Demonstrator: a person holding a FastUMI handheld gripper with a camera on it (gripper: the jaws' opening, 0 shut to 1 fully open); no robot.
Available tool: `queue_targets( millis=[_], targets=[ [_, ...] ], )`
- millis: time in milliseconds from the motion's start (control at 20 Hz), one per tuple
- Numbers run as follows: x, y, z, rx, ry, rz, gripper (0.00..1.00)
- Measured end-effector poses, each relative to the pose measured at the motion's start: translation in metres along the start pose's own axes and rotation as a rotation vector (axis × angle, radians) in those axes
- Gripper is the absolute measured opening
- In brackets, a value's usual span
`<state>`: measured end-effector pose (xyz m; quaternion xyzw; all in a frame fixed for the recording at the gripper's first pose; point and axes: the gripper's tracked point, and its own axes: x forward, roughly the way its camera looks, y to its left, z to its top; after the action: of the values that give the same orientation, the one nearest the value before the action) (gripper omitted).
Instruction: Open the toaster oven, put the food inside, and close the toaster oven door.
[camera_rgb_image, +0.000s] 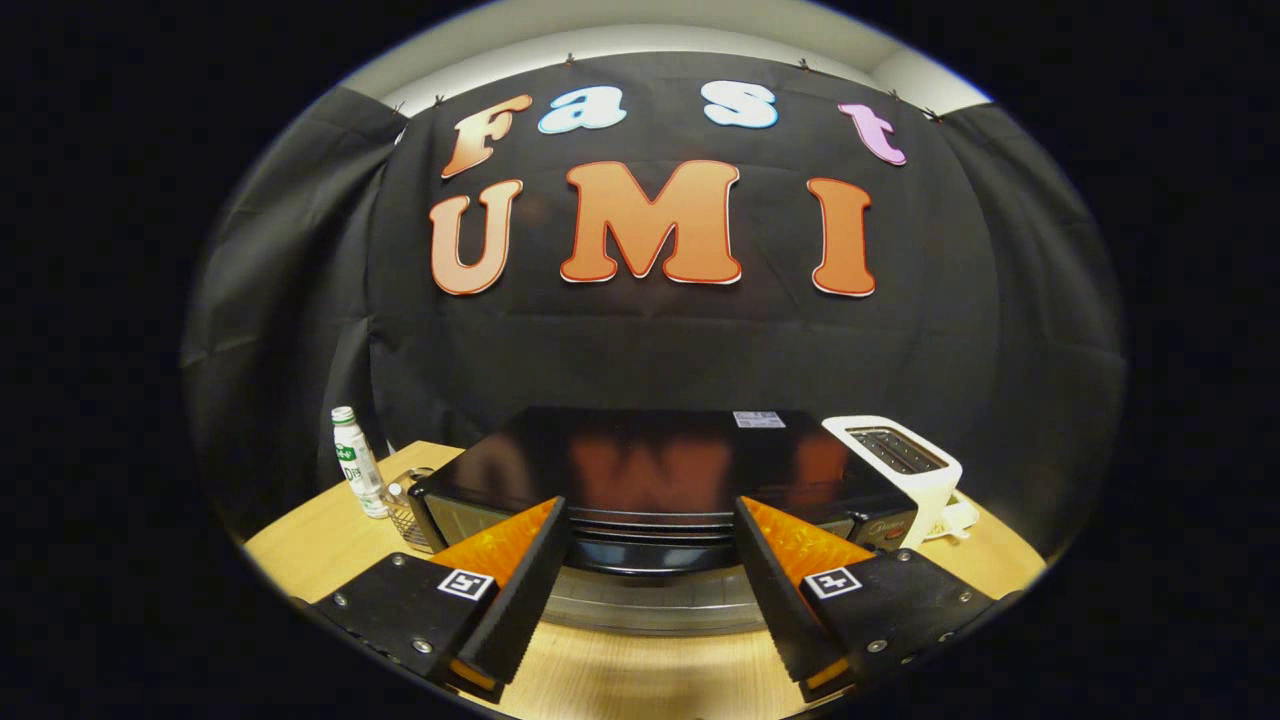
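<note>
I am holding my claw (652, 590) with its fingers spread wide apart and empty, straddling the top front edge of the black toaster oven (660, 475) on the wooden table (330, 540), presumably lining up on its closed door.

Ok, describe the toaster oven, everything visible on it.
The toaster oven is a black box with a glossy, mirror-like top carrying a small white sticker near its back edge. It sits level on the wooden table, between a white toaster and a wire basket with a bottle. Its door handle, a dark curved bar, lies just ahead of the open gripper; the fingers straddle it without touching. The door looks shut. A red knob shows at the front.
</note>
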<state>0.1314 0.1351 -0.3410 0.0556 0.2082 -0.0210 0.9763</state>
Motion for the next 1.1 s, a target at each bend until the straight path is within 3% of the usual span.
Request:
queue_targets(
  millis=[500, 1100],
  targets=[
    [-0.070, 0.007, -0.042, -0.025, 0.054, 0.092, 0.92],
    [-0.121, 0.007, -0.139, -0.101, 0.174, 0.077, 0.91]
  ],
)
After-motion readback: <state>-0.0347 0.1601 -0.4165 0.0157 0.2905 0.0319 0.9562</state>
